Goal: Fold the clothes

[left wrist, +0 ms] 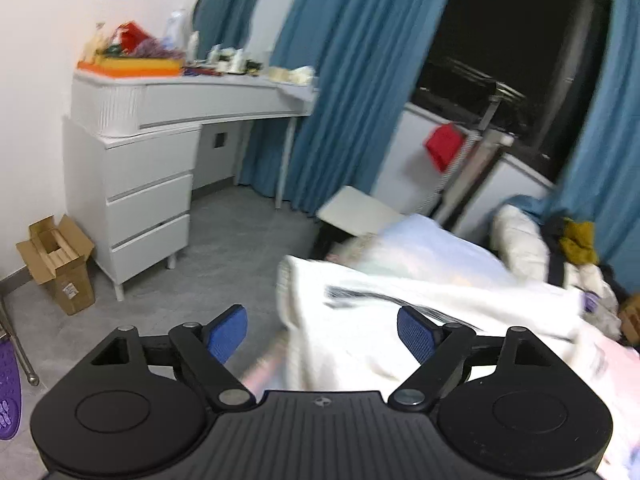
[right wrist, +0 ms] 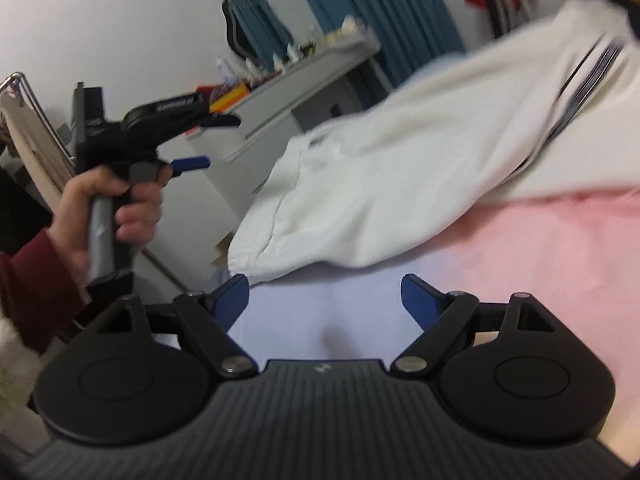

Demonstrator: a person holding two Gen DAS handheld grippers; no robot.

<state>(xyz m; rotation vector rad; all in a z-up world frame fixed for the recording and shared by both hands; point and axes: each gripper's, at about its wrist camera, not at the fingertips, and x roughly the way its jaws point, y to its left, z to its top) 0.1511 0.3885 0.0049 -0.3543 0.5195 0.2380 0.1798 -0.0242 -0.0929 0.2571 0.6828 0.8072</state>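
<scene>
No writing can be read anywhere: the cardboard box (left wrist: 60, 264) on the floor at far left carries a small label too blurred to make out, and the marks on the gripper bodies are tiny logos only.

The task's thing is a white garment (left wrist: 420, 320), apparently trousers with dark stripes (right wrist: 592, 76) running down one side and an elasticated hem at its near left end. It lies spread across the bed (right wrist: 540, 260), on a sheet that shades from pink to pale lilac. A small dark tag (right wrist: 318, 142) shows near a seam; its text is unreadable. The cloth is motion-blurred in both views.

The left gripper (left wrist: 320, 330) stands wide, blue pads (left wrist: 226, 334) well apart, with nothing between them; the garment's edge lies just beyond its right pad. The right gripper (right wrist: 324, 298) is likewise wide and empty, hanging over bare sheet just near of the garment's hem. In the right wrist view a hand (right wrist: 108, 212) in a dark red sleeve (right wrist: 28, 280) grips the left gripper's handle off the bed's left edge.

Left of the bed, grey floor (left wrist: 224, 240) lies open up to a white dressing table (left wrist: 160, 136) cluttered on top. Blue curtains (left wrist: 360, 60) and a dark window (left wrist: 520, 40) stand far behind, with a pile of clothes (left wrist: 576, 248) at the bed's far right.
</scene>
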